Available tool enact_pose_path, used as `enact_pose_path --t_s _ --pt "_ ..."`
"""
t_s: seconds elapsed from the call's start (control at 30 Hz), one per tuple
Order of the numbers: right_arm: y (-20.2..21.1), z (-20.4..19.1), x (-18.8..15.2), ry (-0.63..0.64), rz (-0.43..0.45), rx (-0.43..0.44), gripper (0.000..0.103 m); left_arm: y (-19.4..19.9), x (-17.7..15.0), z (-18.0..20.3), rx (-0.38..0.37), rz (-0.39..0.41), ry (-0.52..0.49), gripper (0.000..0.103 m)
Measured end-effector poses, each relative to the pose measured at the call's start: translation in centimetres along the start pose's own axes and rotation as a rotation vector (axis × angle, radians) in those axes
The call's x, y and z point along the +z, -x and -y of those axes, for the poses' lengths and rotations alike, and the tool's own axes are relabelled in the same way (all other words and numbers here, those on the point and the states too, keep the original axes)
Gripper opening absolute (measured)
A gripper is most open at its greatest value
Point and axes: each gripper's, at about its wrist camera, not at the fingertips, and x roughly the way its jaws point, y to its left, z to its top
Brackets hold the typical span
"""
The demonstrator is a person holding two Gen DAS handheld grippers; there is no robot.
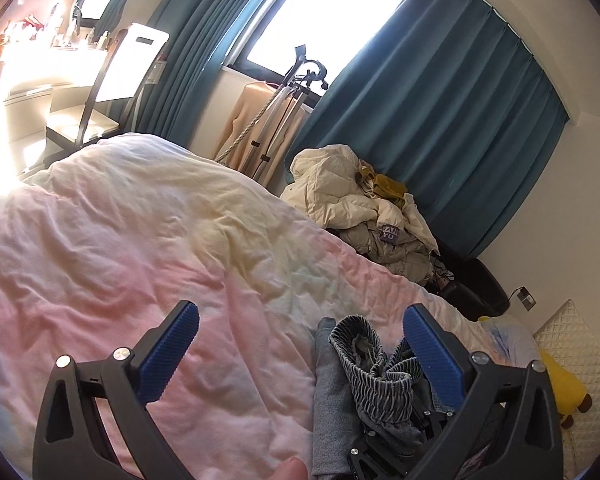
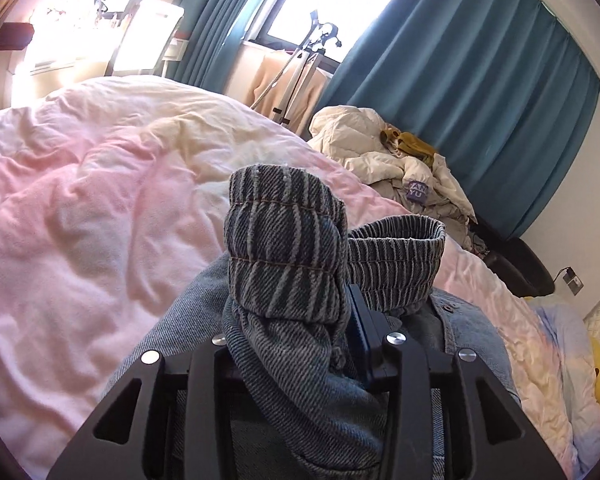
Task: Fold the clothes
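Observation:
A blue denim garment with a gathered, striped elastic waistband (image 2: 284,240) stands bunched up out of my right gripper (image 2: 296,308). The fabric fills the gap between its fingers and lies against the one blue pad (image 2: 357,312) that shows; the other pad is hidden under cloth. More of the denim spreads over the bed below. In the left wrist view the same garment (image 1: 376,376) lies crumpled by the right-hand finger of my left gripper (image 1: 302,314). That gripper is wide open over the duvet with nothing between its pads. A fingertip (image 1: 294,470) shows at the bottom edge.
A rumpled pink and cream duvet (image 1: 140,240) covers the bed. A heap of cream jackets (image 1: 356,208) sits on a dark seat beyond it, before teal curtains (image 1: 440,120). A stand with a beige top (image 1: 284,120), a white chair (image 1: 116,80) and a yellow plush toy (image 1: 560,384) ring the bed.

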Motion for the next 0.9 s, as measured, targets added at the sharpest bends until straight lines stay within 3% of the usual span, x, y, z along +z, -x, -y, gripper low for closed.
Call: enact_pose_path --t_s 0.1,0.17,0.43,0.53,0.63,0.8,0.9 --pt "1.0 0.5 -0.6 0.002 -0.017 0.062 0.054 -0.4 -0.3 0.5 -0.026 -0.017 -0.007 0.103" --pt "1.9 0.9 -1.1 -0.001 -0.019 0.107 0.075 -0.6 -0.5 1.0 -0.054 -0.031 -0.021 0.103" --pt "6.8 5.1 -2.4 -0.078 0.018 0.278 0.075 -3.2 -3.0 3.3 -0.151 -0.168 -0.073 0.103" --pt "6.9 8.6 -3.5 -0.192 0.011 0.264 0.075 -4.7 -4.2 4.1 -0.178 -0.228 -0.091 0.103" --pt "5.4 12.1 -5.1 -0.331 -0.023 0.196 0.075 -5.8 -5.5 4.9 -0.168 -0.272 -0.118 0.103" --pt "3.5 17.5 -7.9 -0.613 -0.087 0.181 0.075 -7.7 -7.2 5.6 -0.148 -0.331 -0.121 0.102" --pt "3.0 19.0 -8.4 -0.7 -0.088 0.202 0.075 -9.0 -7.9 5.6 -0.143 -0.36 -0.098 0.092"
